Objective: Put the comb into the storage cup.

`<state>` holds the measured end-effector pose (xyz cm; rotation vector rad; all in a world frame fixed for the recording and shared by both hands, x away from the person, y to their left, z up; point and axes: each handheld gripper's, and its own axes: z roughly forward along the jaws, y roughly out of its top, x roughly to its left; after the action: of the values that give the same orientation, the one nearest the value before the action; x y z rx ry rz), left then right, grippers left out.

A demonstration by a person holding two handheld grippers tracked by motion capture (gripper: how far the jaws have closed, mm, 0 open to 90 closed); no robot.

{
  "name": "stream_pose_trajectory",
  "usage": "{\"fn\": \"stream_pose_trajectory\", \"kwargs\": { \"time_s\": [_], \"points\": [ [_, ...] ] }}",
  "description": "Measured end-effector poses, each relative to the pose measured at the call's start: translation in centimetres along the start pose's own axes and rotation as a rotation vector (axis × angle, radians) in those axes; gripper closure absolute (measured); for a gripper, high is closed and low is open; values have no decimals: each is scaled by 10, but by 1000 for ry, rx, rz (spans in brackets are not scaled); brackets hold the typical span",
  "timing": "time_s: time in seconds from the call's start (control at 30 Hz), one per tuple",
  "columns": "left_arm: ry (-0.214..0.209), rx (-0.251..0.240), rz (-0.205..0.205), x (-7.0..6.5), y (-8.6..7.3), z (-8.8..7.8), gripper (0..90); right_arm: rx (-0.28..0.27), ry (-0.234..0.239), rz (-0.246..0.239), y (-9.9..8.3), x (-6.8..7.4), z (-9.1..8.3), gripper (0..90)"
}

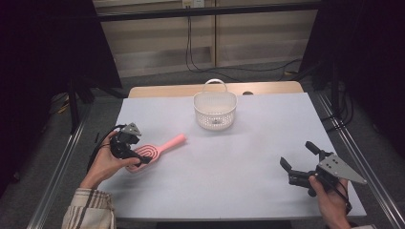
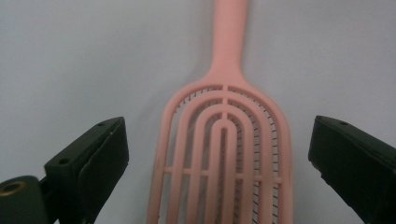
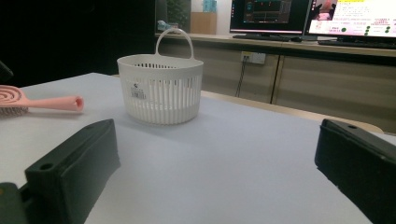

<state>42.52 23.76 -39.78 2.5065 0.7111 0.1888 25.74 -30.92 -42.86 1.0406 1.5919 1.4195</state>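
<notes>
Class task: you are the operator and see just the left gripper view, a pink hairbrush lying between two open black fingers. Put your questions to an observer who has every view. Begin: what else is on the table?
Observer: A white slotted basket with a handle stands toward the table's far edge, beyond the pink hairbrush.
Operator: Which way does the brush handle point?
Observer: Toward the basket, angled up and to the right in the high view; the left gripper is at the head end.
Operator: Where is the other gripper?
Observer: The right gripper is open near the table's front right, holding nothing and facing the basket.
</notes>
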Motion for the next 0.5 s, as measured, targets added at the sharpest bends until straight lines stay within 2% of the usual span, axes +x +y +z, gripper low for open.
{"fn": "stream_pose_trajectory", "kwargs": {
  "time_s": [0.1, 0.17, 0.2, 0.23, 0.3, 0.4, 0.47, 0.5],
  "points": [
    [3, 35, 24, -1, 1, 4, 62, 2, -1, 0, 0, 0, 0, 0],
    [3, 35, 11, -1, 2, 8, 64, 10, 2, -2, 0, 0, 0, 0],
    [2, 50, 26, 0, 2, 8, 64, 8, 6, 0, 0, 0, 0, 0],
    [2, 47, 16, 0, 2, 10, 65, 8, 5, -2, 0, 0, 0, 0],
    [-3, 66, 29, 1, 2, 12, 64, 9, 5, 1, 0, -1, 0, 0],
    [-6, 66, 24, 1, 2, 13, 64, 12, 3, 1, -1, -1, 1, 0],
    [-10, 60, -3, -1, 2, 15, 64, 14, 5, 2, -1, 0, 1, 0],
    [-7, 75, 17, 1, 2, 14, 64, 13, 6, -1, -1, 0, 1, 0]
  ]
}}
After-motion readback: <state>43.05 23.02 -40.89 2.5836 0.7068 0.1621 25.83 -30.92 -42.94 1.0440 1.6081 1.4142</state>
